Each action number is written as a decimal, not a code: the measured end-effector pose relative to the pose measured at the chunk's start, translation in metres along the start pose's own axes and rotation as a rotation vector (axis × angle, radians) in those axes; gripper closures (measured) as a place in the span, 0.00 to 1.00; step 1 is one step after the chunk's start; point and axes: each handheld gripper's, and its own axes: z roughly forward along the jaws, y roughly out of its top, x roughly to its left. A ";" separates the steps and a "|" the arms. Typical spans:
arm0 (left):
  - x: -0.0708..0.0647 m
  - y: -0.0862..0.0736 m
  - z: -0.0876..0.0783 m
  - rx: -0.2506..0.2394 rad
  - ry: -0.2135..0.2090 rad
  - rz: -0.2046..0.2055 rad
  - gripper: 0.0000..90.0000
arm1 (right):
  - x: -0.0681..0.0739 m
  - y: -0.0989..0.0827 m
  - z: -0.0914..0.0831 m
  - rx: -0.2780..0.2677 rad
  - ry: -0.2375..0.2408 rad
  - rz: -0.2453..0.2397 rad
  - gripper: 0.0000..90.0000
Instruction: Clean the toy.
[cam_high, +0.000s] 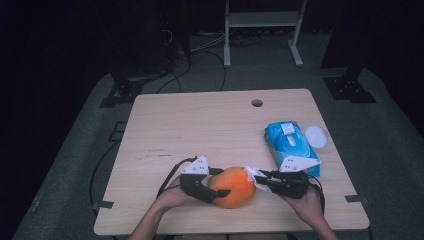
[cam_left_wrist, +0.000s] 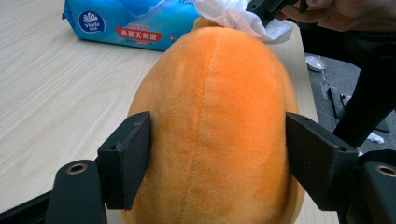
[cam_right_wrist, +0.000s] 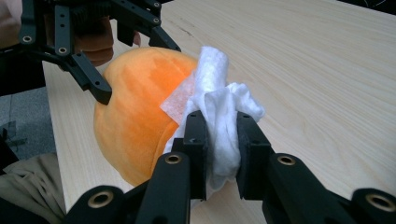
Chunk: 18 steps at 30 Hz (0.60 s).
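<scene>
While clamped at both sides, the fuzzy orange plush fruit (cam_left_wrist: 215, 121) looks oval.

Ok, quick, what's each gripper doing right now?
Left gripper: closed on the orange plush fruit.
Right gripper: closed on a white wipe, against the fruit.

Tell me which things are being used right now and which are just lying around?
Being used:
- orange plush fruit, clamped by the left gripper
- white wipe, pinched in the right gripper and pressed to the fruit

Just lying about:
- blue wipes pack
- white lid beside the pack
</scene>
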 end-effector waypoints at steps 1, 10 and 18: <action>-0.001 0.001 0.000 0.005 0.002 0.003 0.29 | 0.001 0.001 0.000 -0.003 -0.004 -0.003 0.84; -0.009 0.003 0.002 0.021 -0.004 0.060 0.29 | 0.008 0.009 0.003 -0.018 0.008 -0.028 0.84; -0.015 0.008 0.005 0.036 0.011 0.084 0.29 | 0.011 0.011 0.003 -0.031 0.007 -0.022 0.84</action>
